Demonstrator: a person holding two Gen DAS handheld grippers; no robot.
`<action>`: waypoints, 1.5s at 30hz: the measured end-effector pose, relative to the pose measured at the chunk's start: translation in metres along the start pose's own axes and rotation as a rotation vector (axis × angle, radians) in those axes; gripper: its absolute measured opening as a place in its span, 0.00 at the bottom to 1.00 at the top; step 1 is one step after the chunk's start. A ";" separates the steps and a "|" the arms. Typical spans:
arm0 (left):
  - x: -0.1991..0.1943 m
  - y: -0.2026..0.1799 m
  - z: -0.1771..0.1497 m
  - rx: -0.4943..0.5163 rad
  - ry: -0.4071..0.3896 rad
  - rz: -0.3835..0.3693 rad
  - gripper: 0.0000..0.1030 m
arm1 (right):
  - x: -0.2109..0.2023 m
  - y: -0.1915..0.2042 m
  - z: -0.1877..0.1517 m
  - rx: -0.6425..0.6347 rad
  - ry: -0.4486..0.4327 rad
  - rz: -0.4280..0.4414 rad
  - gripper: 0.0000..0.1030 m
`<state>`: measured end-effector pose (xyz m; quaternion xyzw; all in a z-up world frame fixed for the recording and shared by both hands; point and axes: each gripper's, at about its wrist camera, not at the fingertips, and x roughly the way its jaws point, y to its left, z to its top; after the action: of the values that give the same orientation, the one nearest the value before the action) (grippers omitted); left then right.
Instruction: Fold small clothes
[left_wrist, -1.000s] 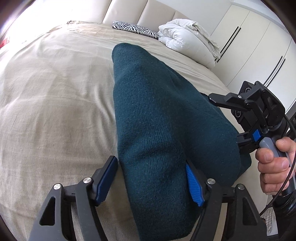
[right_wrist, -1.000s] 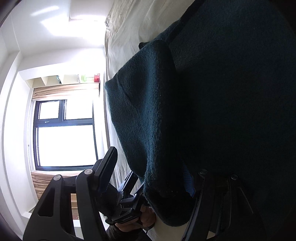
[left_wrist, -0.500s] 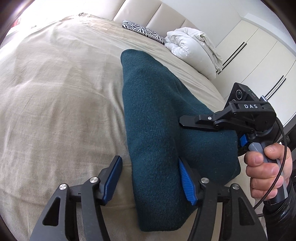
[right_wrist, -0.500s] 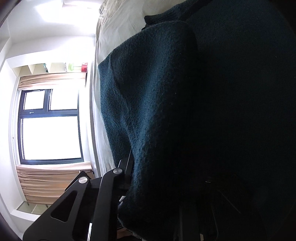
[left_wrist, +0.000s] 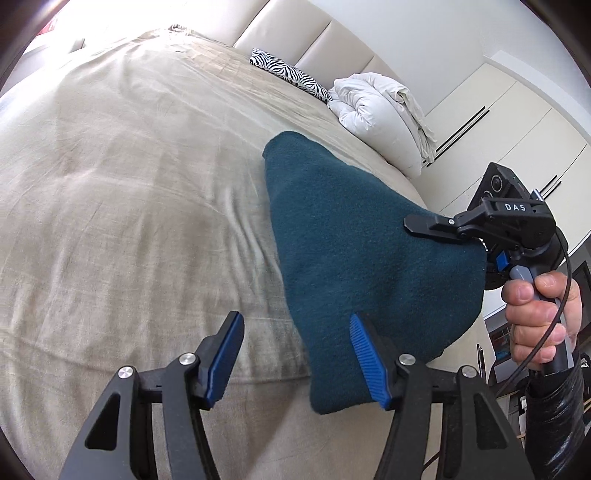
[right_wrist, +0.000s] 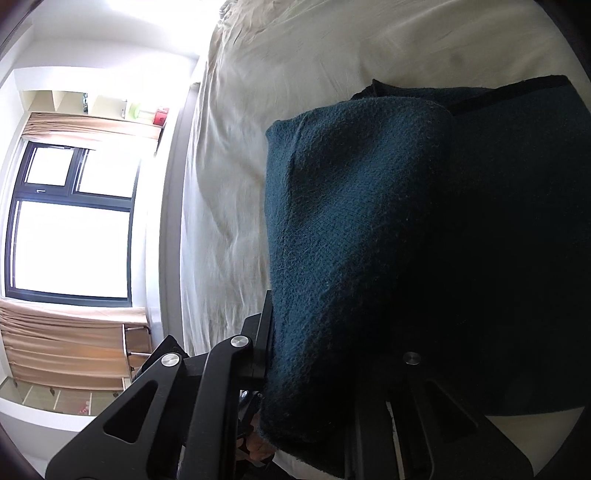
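Bedroom w/ beige bedsheet, creased; zebra pillow + white duvet by headboard, window beyond. Teal garment lies on bed's near edge. Your R gripper clamps its fold; your L gripper is apart, one pad at cloth edge.

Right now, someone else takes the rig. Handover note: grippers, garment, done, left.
Right gripper: shut on the near right edge of the dark teal knit garment, lifting it off the bed.
Left gripper: open, grips nothing; the garment's near left corner drapes over the outside of its right finger.
Garment: near end raised, far end resting on the beige bedcover; it already lies in layers.
Done: right-side grip.
Left: probably get a left-side grip, carry the near edge over to finish the fold, lay it flat and release.
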<state>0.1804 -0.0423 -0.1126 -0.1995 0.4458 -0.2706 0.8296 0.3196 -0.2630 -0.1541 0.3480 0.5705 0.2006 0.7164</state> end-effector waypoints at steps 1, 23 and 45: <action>-0.002 -0.002 0.000 0.001 0.000 -0.005 0.61 | -0.010 -0.004 0.002 0.004 -0.012 -0.008 0.12; 0.033 -0.060 -0.014 0.119 0.129 -0.042 0.61 | -0.135 -0.208 -0.037 0.301 -0.244 0.104 0.31; 0.038 -0.068 -0.018 0.156 0.117 -0.050 0.61 | -0.157 -0.152 0.039 -0.011 -0.250 -0.102 0.09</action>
<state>0.1644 -0.1205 -0.1068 -0.1294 0.4659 -0.3365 0.8080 0.2979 -0.4835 -0.1539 0.3370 0.4927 0.1219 0.7930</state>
